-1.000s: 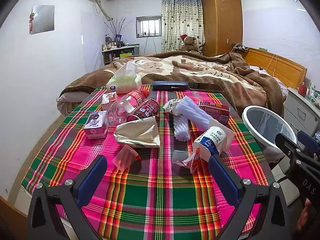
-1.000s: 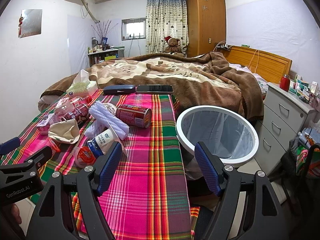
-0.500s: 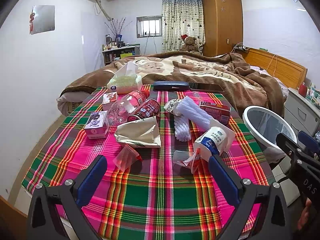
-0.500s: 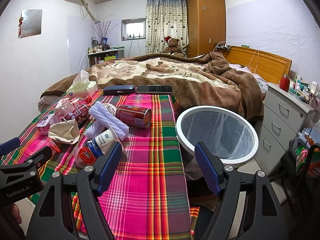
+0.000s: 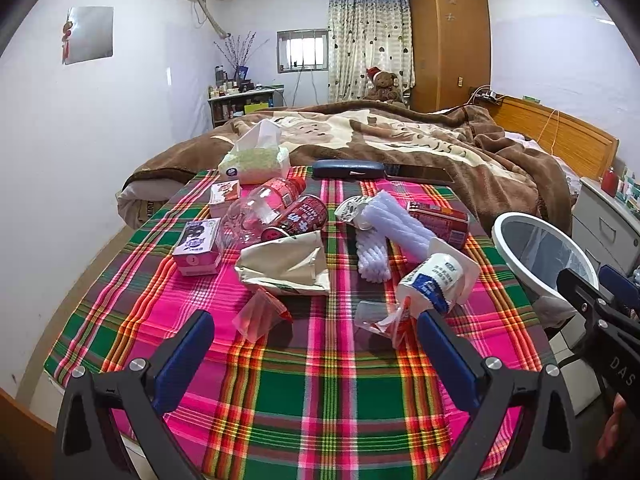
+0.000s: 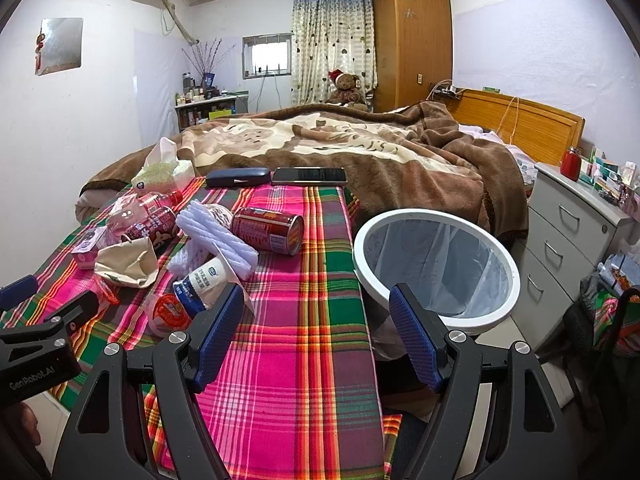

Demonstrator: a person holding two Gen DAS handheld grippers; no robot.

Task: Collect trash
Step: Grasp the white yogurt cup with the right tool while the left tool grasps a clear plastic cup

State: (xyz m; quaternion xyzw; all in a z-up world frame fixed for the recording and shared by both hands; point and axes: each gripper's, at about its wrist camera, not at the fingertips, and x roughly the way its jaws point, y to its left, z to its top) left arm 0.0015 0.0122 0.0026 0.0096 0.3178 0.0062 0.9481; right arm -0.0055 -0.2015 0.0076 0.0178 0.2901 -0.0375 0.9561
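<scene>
Both grippers hover empty over the plaid cloth [image 5: 320, 400], jaws apart.
Left gripper [image 5: 316, 344] at lower frame; litter mid-frame: red can [image 6: 268, 229], paper bag [image 5: 286, 266], clear bottle [image 5: 260, 206], yogurt cup [image 5: 434, 280]. Right gripper [image 6: 316, 336] lower centre; white-rimmed bin [image 6: 436, 268] right of the cloth.

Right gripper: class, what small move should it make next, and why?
Probably ease the right gripper forward-left to the white and blue paper cup: its jaws stand open and empty, the cup lies nearest, and the white-rimmed lined bin gapes alongside.
</scene>
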